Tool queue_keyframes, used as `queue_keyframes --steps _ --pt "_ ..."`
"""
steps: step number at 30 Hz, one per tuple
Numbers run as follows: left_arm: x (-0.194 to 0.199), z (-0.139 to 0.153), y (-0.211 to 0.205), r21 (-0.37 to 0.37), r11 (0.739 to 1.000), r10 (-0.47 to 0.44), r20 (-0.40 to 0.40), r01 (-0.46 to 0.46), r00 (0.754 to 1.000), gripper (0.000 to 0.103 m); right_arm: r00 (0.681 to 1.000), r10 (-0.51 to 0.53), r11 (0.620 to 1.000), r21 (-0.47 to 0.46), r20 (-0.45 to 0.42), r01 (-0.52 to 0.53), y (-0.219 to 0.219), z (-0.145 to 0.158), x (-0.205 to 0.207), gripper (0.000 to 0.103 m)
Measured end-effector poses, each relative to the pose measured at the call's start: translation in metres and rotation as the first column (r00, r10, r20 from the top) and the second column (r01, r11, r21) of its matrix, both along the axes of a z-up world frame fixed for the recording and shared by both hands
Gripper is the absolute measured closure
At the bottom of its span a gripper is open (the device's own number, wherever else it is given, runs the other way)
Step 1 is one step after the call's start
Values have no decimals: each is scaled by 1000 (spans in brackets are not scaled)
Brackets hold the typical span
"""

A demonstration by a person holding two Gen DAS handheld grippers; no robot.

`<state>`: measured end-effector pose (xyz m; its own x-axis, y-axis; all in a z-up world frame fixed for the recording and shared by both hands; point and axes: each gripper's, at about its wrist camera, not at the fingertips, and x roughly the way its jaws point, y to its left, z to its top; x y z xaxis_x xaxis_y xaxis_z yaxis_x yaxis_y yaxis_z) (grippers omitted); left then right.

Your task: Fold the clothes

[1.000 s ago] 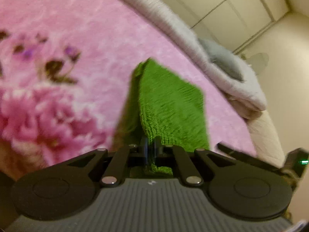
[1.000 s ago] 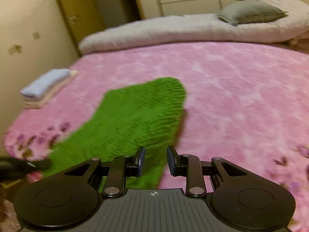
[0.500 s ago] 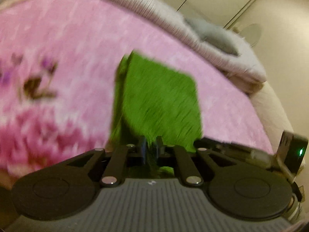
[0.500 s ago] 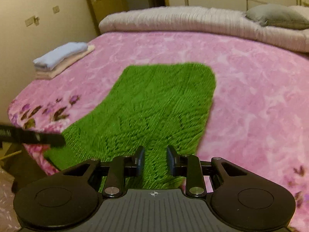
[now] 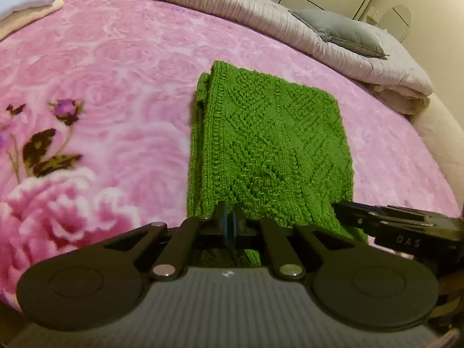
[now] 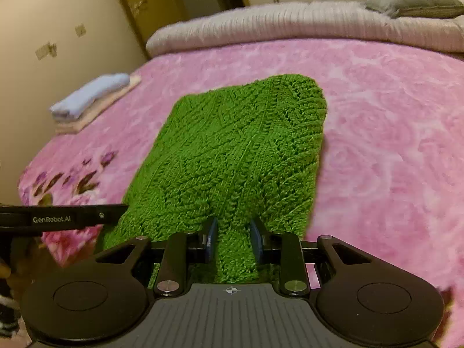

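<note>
Sweater (image 5: 269, 142) now lies flat on bed (image 5: 116, 66); left gripper (image 5: 229, 220) still pinches its edge, right gripper (image 6: 232, 232) open.

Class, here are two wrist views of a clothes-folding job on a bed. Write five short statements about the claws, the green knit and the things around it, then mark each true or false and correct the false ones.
1. The left claw is shut on the green knit. True.
2. The right claw is clamped tight on the knit. False: its fingers stand apart, with the knit lying between them.
3. The knit lies on a pink floral blanket. True.
4. The folded stack of clothes sits on top of the green knit. False: it lies apart from it, near the blanket's edge by the wall.
5. A grey pillow rests on the pale quilt. True.
</note>
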<state>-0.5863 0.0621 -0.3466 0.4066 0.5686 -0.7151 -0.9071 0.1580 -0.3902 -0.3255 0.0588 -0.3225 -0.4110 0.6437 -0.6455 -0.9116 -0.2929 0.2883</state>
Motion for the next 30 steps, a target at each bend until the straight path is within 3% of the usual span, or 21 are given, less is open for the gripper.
queue_keyframes --steps 5,10,13,16,17,23,26,28,30 --pt "-18 18 26 37 999 15 96 -18 995 97 1000 12 999 -46 -27 -14 14 -2 16 75" --pt "-16 20 92 69 997 14 129 -23 992 82 989 -126 992 -34 -79 123 69 2 43 75" --pt "-6 12 129 53 999 -16 124 9 992 80 981 -162 987 -42 -105 158 92 -2 47 75" --pt "5 -3 147 30 999 -24 70 22 997 84 977 -170 985 -58 -128 164 104 -6 51 75" --pt "6 -6 148 38 999 -35 74 32 997 98 976 -168 985 -61 -135 161 106 -8 52 75" --pt "-1 -10 139 94 995 -31 103 21 994 97 977 -156 986 -79 -149 145 117 -20 52 75" --pt "-3 -18 146 60 998 -11 118 4 993 85 977 -157 986 -81 -145 146 120 -25 48 75" --pt "-2 -20 150 64 998 -17 134 8 991 95 977 -159 985 -82 -139 149 122 -27 46 75" --pt "-2 -11 144 118 993 -29 134 13 991 97 980 -158 986 -70 -122 150 123 -25 43 75"
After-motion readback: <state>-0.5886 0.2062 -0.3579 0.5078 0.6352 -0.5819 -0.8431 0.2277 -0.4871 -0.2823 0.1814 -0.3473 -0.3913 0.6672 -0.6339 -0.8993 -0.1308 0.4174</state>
